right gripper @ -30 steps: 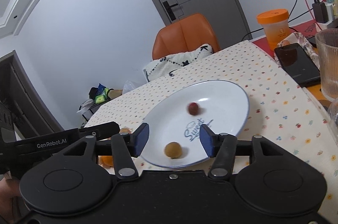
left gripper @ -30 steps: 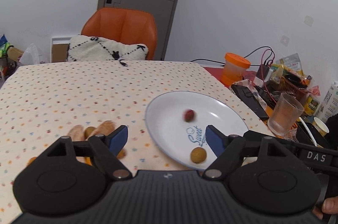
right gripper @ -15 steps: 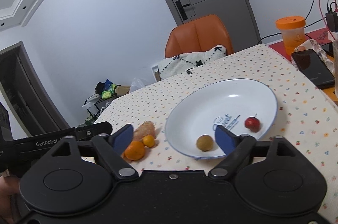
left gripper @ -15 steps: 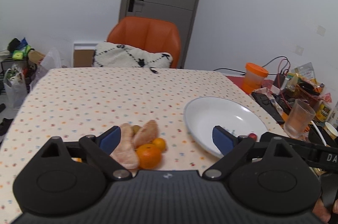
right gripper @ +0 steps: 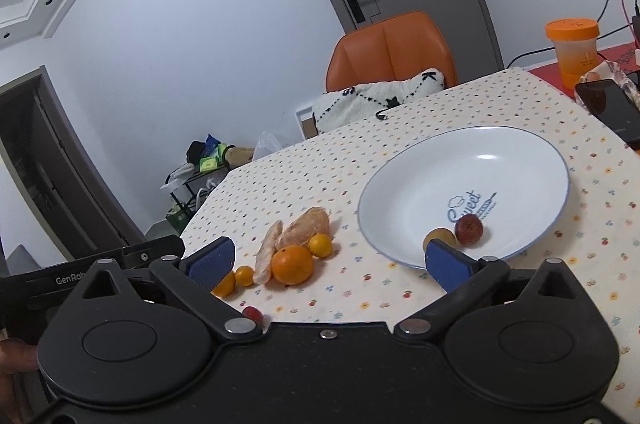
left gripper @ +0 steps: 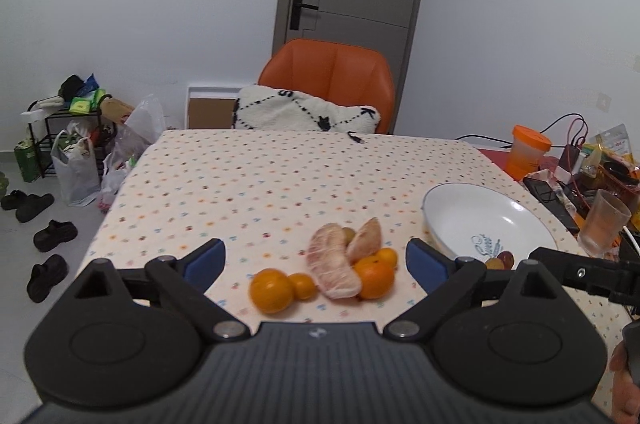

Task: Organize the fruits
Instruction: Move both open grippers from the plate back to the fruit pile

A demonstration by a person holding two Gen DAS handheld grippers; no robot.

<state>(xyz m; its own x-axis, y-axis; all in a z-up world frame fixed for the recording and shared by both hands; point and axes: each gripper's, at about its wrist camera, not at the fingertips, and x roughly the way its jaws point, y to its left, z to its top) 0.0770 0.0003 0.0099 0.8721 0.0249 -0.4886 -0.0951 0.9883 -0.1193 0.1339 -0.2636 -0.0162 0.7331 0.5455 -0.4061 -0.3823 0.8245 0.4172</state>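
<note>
My left gripper point(left gripper: 316, 258) is spread wide with nothing between its blue pads — it hangs above the near edge of the table, the fruit pile framed in the gap. My right gripper point(right gripper: 328, 260) is likewise wide apart and empty, held just to the right of the left one, whose black body shows at the left edge of the right wrist view.

Between the left fingers I see the loose fruit on the dotted tablecloth point(left gripper: 256, 184): a large orange point(left gripper: 272, 290) with a small orange point(left gripper: 303, 286) touching it, then two peeled pomelo segments point(left gripper: 334, 270) leaning together, and another orange point(left gripper: 374, 279) pressed against them with a smaller one point(left gripper: 386, 257) behind. A small red fruit point(right gripper: 252, 313) lies alone near the table edge, partly hidden by my right gripper.

To the right stands the white plate point(right gripper: 420, 180), apart from the pile. In it, near its front rim, rest a brownish-yellow fruit point(right gripper: 439, 237) and a dark red fruit point(right gripper: 469, 229), side by side.

Beyond the table — an orange chair point(left gripper: 328, 76) with a white cushion point(left gripper: 300, 112).
</note>
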